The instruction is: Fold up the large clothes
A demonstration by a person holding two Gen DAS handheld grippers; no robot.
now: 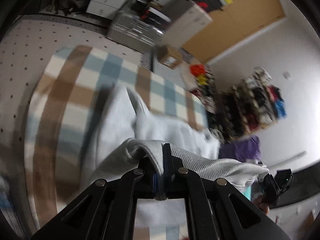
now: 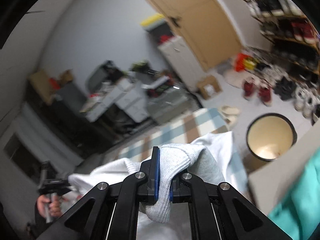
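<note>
Cluttered room, blue-brown checked mat (image 1: 112, 70) at 11 o'clock. Left gripper (image 1: 160, 172) and right gripper (image 2: 164, 172) each pinch the white ribbed sweatshirt (image 1: 172, 132); advise equal tension, hem kept level.

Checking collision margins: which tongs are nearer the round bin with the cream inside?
Right. The bin sits on the floor just ahead-right of the right tongs, shut on the white garment. The left tongs don't show it.
</note>
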